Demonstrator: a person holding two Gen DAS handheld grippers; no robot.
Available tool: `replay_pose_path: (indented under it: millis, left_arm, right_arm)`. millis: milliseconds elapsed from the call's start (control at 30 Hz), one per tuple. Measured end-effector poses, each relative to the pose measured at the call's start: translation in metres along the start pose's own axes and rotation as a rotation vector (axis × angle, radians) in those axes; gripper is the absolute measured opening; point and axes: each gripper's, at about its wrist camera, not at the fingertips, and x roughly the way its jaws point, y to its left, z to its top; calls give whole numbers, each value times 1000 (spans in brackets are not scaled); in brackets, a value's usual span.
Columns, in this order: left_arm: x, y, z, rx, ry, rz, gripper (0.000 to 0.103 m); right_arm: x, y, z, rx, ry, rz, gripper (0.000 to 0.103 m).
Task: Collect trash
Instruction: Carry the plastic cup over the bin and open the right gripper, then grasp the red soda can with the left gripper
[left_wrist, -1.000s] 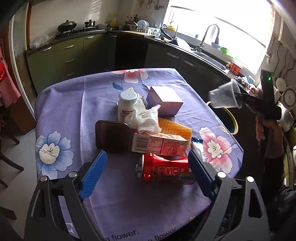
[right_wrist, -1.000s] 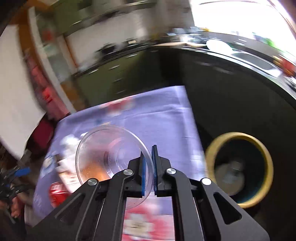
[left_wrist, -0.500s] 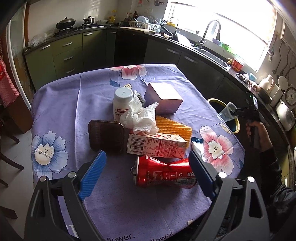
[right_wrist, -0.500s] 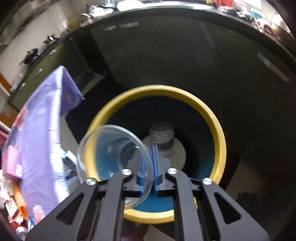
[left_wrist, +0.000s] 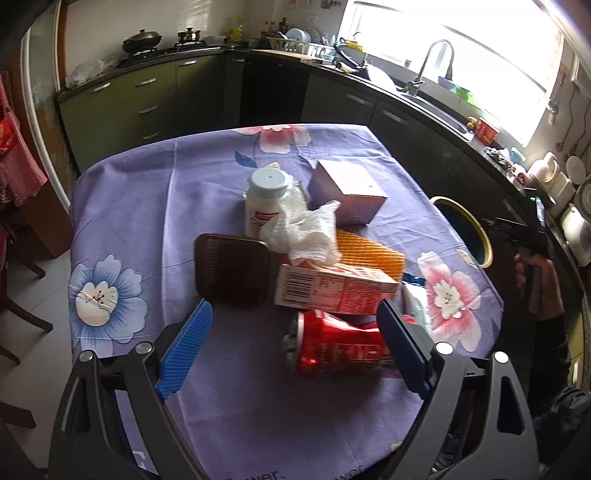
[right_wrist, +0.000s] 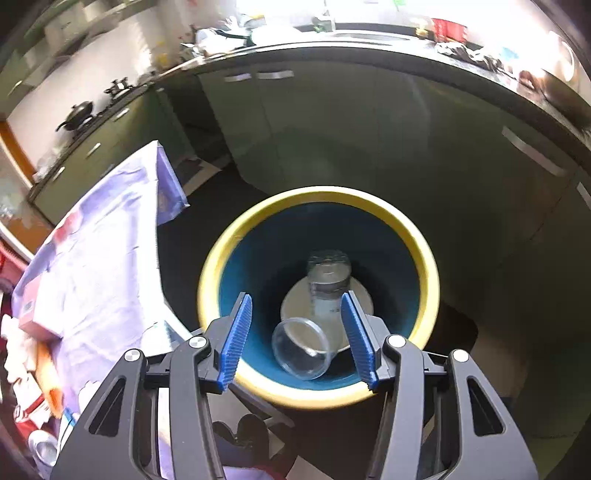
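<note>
Dropped cup (right_wrist: 301, 349) lies in bin (right_wrist: 424, 266); right gripper (right_wrist: 297, 338) tilted down, jaws just opening, empty

Purple flowered tablecloth (left_wrist: 207, 184), red can (left_wrist: 336, 347), yellow-rimmed bin (right_wrist: 317, 397) (blue inside).

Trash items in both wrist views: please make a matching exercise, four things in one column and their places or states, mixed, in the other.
Things:
1. clear plastic cup
2. red can
3. white bottle
4. right tool

Places or states:
a. upright on the table
b. open above the bin
c. inside the bin
d. on its side on the table

Pairs: 1-c, 2-d, 3-a, 4-b
</note>
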Motion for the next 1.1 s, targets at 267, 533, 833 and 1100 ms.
replay_pose_path:
  millis: [267,533,833,1100]
  left_arm:
    - [25,37,11,-47,13,61,86]
    - [54,58,20,-64,59,-20,86]
    - [61,63,27,-27,35,3,86]
    - [82,70,27,36,87,39,49]
  right_arm:
    - [-12,36,-12,-64,-5,70,51]
    - [-14,49,-18,-92,11,86,51]
    - [-6,54,-20,-108,31,92,51]
    - [1,64,-22,-129,46,103,51]
